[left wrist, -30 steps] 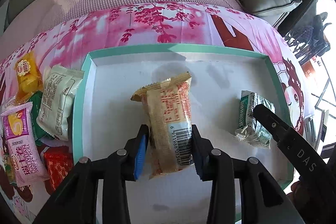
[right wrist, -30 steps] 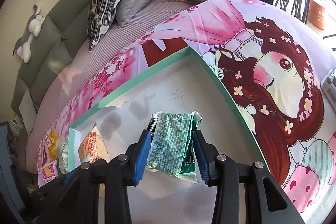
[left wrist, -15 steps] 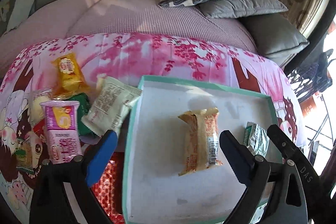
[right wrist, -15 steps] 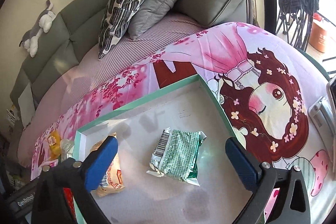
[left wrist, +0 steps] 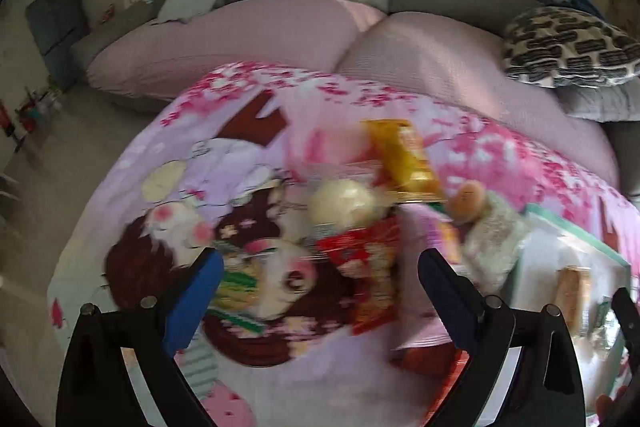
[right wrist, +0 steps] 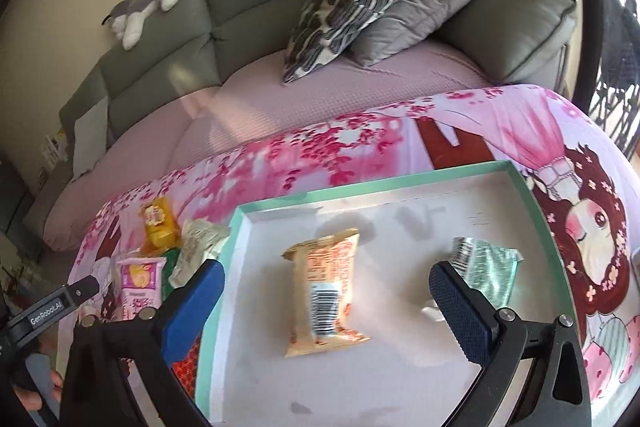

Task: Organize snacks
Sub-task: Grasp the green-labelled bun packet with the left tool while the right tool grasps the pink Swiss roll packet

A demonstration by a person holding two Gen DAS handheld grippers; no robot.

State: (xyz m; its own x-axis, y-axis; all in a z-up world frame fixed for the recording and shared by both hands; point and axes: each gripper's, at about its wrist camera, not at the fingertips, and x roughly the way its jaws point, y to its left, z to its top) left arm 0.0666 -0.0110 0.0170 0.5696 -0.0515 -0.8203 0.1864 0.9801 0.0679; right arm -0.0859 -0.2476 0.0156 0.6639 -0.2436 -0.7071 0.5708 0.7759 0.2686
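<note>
Both tongs stand wide apart with nothing gripped — the right tongs point(right wrist: 326, 297) over the tray point(right wrist: 400, 183), where the orange packet point(right wrist: 326, 291) and green packet point(right wrist: 490, 267) lie apart, the left tongs point(left wrist: 320, 285) above the blurred snack pile point(left wrist: 376, 211) on the pink cloth point(left wrist: 208, 131) beside it.

Left gripper point(left wrist: 320, 283) wide open, empty, angled down; right gripper point(right wrist: 326, 291) likewise.

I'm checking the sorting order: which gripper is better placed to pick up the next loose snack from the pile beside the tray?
Left gripper: open, with the red packet between its fingers. The right gripper, open, hangs over the tray.
</note>
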